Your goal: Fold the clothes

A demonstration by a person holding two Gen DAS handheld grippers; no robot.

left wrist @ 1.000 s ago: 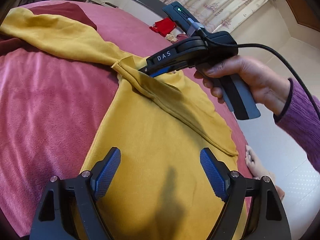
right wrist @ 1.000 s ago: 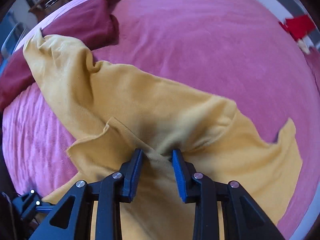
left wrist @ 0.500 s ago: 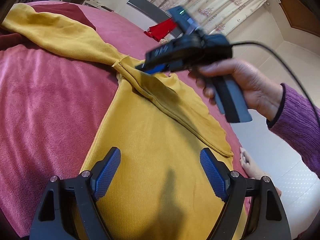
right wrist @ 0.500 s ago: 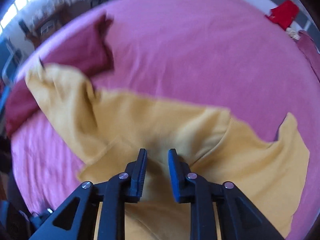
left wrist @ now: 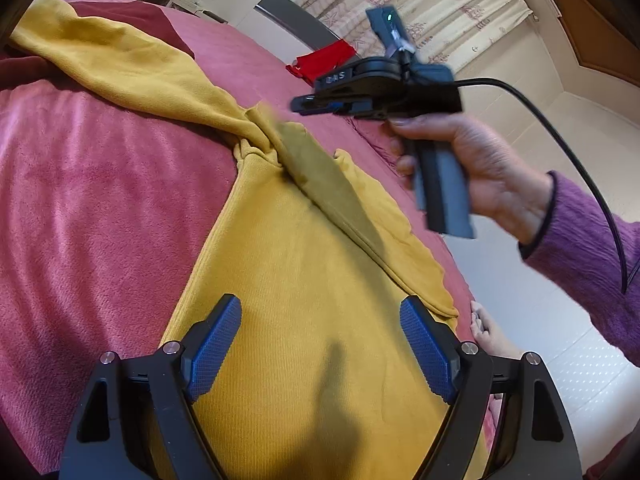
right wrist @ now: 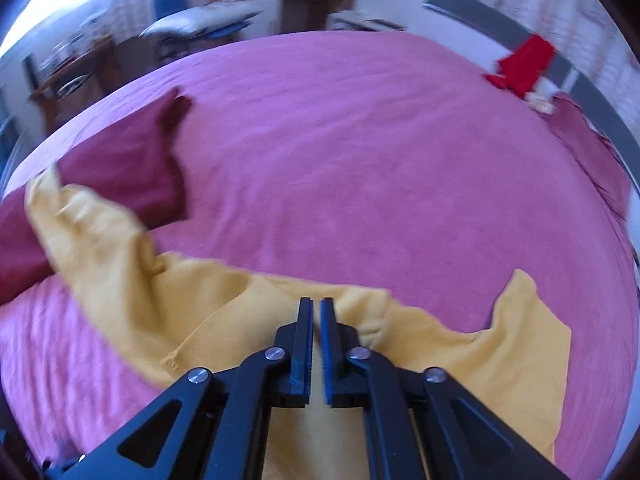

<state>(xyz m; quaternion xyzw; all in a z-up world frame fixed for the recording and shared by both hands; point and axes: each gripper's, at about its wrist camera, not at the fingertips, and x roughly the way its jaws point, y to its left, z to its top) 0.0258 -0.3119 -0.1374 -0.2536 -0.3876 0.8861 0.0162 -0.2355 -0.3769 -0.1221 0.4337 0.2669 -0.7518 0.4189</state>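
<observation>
The right gripper [right wrist: 316, 312] has its jaws nearly together, with only a thin slit between the pads. In the left wrist view its tips float above the yellow sweater [left wrist: 304, 280], apart from the cloth, so it seems to grip nothing; whether a thin fold is caught, I cannot tell for sure. The left gripper [left wrist: 320, 344] stands released, jaws wide, just over the sweater's body and not pinching it.

The sweater lies spread on the pink blanket [left wrist: 100, 200], one sleeve stretching to the far left over a dark red garment [right wrist: 120, 168], the other sleeve folded across the chest.

The risk, I think: the twisted bunch where the sleeve meets the shoulder can stay inside the fold and make it crooked. Also, no gripper holds the body down, so a pull on one sleeve may drag the whole sweater over the soft blanket.

Count: two grippers, one yellow sweater, one dark red garment, one bright red cloth [right wrist: 524, 64] at the far edge, one hand [left wrist: 476, 164] in a purple sleeve.
</observation>
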